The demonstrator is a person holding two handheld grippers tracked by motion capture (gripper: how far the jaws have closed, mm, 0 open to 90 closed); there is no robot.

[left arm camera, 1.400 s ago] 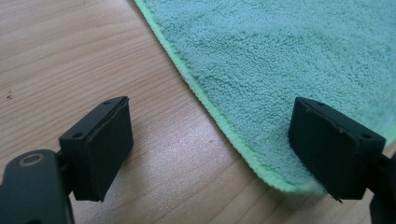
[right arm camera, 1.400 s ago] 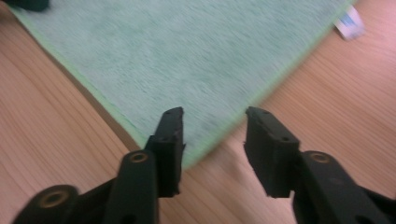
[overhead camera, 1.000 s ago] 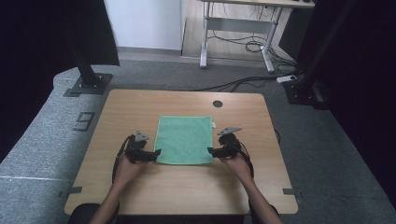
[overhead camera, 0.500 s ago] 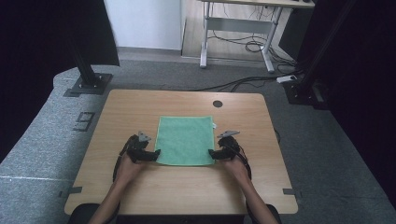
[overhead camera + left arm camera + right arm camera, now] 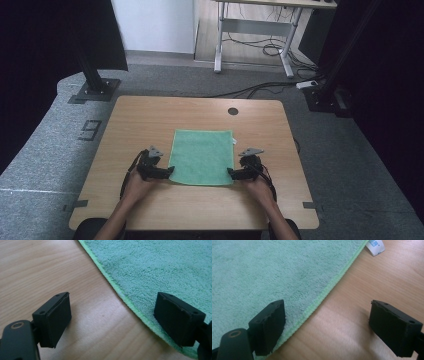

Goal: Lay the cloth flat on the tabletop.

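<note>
Right gripper view: white tag point(image 5: 375, 245) on green towel point(image 5: 274, 272) | fingers on both grippers spread, straddling towel edges

Green towel point(image 5: 202, 157) flat on wooden table point(image 5: 150, 120); left gripper point(image 5: 167, 172) at its near-left corner, right gripper point(image 5: 232, 172) at near-right corner, both low at the hem
</note>
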